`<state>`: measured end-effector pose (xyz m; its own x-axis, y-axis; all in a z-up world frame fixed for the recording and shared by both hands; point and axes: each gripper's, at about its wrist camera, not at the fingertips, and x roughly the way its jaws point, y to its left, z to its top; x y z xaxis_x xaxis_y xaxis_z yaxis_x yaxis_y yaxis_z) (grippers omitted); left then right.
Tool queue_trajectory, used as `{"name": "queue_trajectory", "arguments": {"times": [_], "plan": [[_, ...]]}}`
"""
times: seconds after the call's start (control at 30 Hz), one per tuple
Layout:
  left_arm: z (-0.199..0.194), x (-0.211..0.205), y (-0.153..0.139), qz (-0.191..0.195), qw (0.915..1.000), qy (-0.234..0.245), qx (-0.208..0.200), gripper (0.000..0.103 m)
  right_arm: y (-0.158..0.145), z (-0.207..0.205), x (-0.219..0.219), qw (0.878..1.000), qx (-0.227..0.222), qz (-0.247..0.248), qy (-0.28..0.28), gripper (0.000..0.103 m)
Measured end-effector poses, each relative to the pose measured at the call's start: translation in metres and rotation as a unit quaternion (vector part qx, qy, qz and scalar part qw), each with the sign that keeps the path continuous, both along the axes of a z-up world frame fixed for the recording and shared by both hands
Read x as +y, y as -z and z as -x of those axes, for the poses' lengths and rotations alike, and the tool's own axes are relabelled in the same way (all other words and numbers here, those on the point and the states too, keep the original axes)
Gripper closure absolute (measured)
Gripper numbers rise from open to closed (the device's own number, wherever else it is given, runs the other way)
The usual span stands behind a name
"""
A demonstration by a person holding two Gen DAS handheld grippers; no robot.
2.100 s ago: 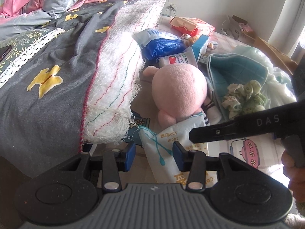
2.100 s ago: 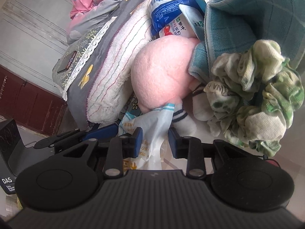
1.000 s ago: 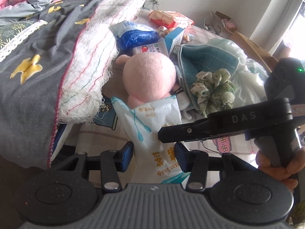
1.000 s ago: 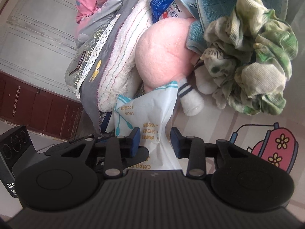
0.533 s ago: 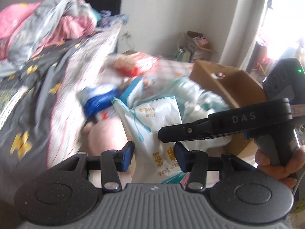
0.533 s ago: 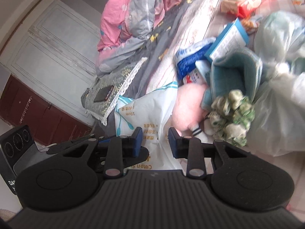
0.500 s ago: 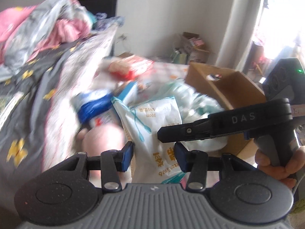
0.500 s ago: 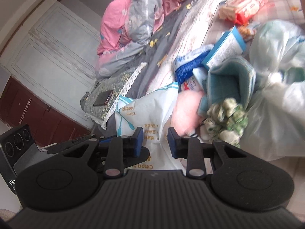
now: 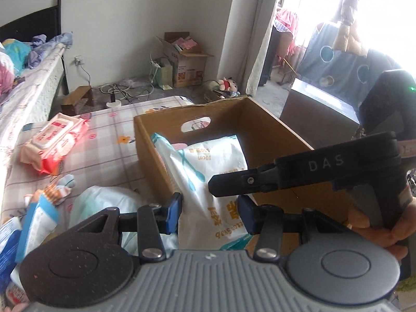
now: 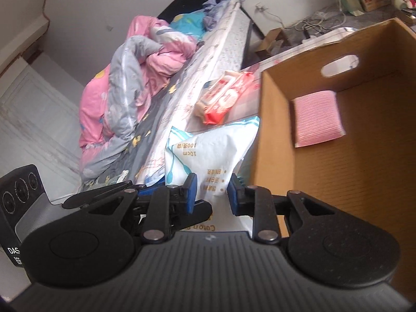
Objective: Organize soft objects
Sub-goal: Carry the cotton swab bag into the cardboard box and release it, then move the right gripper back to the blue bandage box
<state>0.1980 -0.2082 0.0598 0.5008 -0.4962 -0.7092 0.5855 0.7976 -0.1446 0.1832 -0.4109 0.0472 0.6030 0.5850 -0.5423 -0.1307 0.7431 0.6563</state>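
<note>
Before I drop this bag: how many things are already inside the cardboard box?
1: a pink cloth lying flat on the box floor near the handle-hole wall. More may hide behind the bag and right gripper.

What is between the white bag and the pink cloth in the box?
In the right wrist view, only the cardboard box wall stands between the white bag and pink cloth.

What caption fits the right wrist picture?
Both grippers carry a cotton swab bag beside a cardboard box holding a pink cloth.

Black left gripper (image 9: 209,209) and right gripper (image 10: 212,191) — blue pads, silver screws, ribbed grey housings, "DAS" lettering.
</note>
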Motion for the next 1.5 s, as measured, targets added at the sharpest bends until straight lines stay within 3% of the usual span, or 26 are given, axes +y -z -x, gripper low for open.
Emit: {"name": "queue_trajectory", "arguments": {"times": [0.27,0.33,0.4,0.5,0.63,0.77,0.97,1.13,1.27,1.5], "plan": [[-0.094,-0.080,0.026,-0.009,0.9988,0.018,0.045,0.055,0.032,-0.093,-0.090,0.997,0.061,0.016,0.051,0.080],[-0.116,-0.095,0.036,-0.016,0.9984,0.019,0.050,0.048,0.037,-0.115,-0.104,0.996,0.064,0.034,0.060,0.080],[-0.129,-0.105,0.047,-0.033,0.9982,0.009,0.049,0.039,0.048,-0.137,-0.116,0.994,0.070,0.053,0.072,0.080],[-0.147,-0.115,0.062,-0.061,0.9967,-0.007,0.054,0.038,0.074,-0.167,-0.129,0.989,0.083,0.086,0.089,0.080],[-0.155,-0.105,0.067,-0.050,0.9965,-0.014,0.066,0.038,0.106,-0.188,-0.127,0.984,0.105,0.108,0.099,0.081],[-0.154,-0.093,0.061,-0.055,0.9968,-0.019,0.054,0.038,0.112,-0.183,-0.124,0.982,0.102,0.115,0.110,0.081],[-0.135,-0.068,0.032,-0.051,0.9983,-0.023,0.018,0.038,0.086,-0.150,-0.115,0.985,0.081,0.119,0.097,0.079],[-0.111,-0.034,0.004,-0.044,0.9984,-0.035,-0.008,0.034,0.095,-0.122,-0.111,0.980,0.140,0.112,0.083,0.079],[-0.087,-0.001,-0.007,-0.037,0.9976,-0.055,-0.020,0.030,0.118,-0.120,-0.099,0.974,0.182,0.113,0.080,0.079],[-0.043,0.058,-0.006,-0.035,0.9947,-0.094,-0.023,0.024,0.132,-0.137,-0.085,0.974,0.179,0.098,0.097,0.079]]}}
